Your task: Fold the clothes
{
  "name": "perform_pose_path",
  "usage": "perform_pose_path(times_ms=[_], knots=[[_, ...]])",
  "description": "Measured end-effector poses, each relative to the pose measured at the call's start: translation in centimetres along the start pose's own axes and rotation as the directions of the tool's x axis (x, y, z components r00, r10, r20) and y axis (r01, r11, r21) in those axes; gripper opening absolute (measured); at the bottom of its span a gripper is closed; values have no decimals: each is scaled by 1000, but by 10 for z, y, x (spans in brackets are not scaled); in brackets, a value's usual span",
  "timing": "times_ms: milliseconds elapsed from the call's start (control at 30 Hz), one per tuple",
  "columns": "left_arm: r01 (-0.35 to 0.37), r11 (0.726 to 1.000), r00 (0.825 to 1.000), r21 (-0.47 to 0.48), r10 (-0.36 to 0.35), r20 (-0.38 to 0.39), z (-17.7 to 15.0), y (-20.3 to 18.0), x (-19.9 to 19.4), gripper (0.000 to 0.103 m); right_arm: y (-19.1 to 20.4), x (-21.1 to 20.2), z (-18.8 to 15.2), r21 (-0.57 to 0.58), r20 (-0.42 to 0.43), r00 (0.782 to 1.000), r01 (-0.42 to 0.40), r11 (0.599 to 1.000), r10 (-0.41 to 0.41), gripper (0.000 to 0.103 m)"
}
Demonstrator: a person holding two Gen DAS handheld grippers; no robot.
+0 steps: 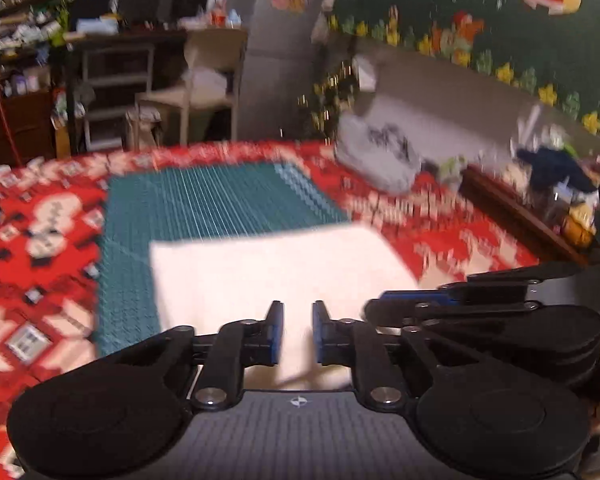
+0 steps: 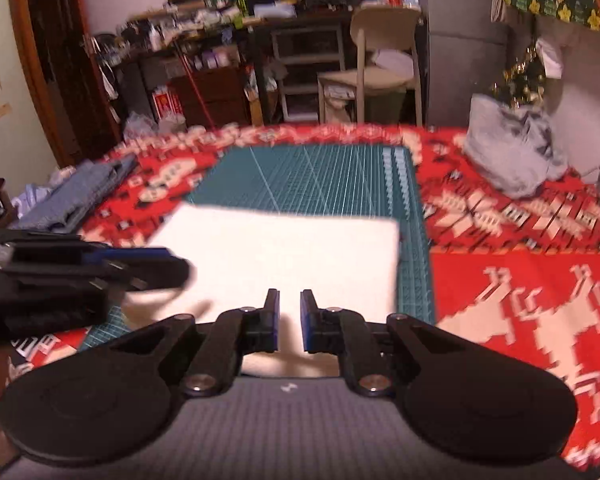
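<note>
Left wrist view showed our left gripper [image 1: 298,332] with its jaws a little apart and nothing between them, hovering over the near edge of the white cloth [image 1: 276,268]. Our right gripper [image 2: 289,320] was likewise slightly parted and held nothing, over the same near edge. The two tools sat side by side, close together. The cloth lay flat as a folded rectangle, its long axis running left to right across both views, its far edge square to us. It rested mostly on the green mat [image 2: 320,176], with its left part reaching past the mat's edge. The mat lay on the red patterned tablecloth [image 2: 520,280]. At the far right of the table sat a crumpled grey garment [image 2: 512,152]; at the far left, a blue garment [image 2: 80,196]. Both views were blurred.
</note>
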State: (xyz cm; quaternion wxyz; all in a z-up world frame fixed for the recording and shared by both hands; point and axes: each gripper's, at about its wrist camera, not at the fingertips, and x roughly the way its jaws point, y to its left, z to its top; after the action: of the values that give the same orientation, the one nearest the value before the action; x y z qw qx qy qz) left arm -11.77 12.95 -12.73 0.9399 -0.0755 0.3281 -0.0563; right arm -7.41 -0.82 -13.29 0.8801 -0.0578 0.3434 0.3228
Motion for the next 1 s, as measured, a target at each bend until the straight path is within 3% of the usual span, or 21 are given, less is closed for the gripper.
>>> perform_pose_path(times_ms=[433, 533, 700, 867, 1000], knots=[[-12, 999, 1000, 49, 13, -21, -31, -2, -16, 10, 12, -12, -34, -58, -7, 999, 37, 998, -38, 11], [30, 999, 1000, 15, -31, 7, -28, -1, -25, 6, 11, -20, -34, -49, -37, 999, 34, 998, -36, 11], [100, 995, 991, 10, -100, 94, -15, -6, -30, 6, 17, -33, -16, -57, 61, 998, 25, 998, -22, 11], [106, 994, 993, -18, -105, 45, -15, -2, 3, 1, 20, -7, -6, -61, 46, 998, 40, 997, -38, 10], [117, 993, 993, -13, -117, 20, -25, -2, 4, 2, 25, -3, -21, -110, 54, 997, 52, 993, -46, 10]])
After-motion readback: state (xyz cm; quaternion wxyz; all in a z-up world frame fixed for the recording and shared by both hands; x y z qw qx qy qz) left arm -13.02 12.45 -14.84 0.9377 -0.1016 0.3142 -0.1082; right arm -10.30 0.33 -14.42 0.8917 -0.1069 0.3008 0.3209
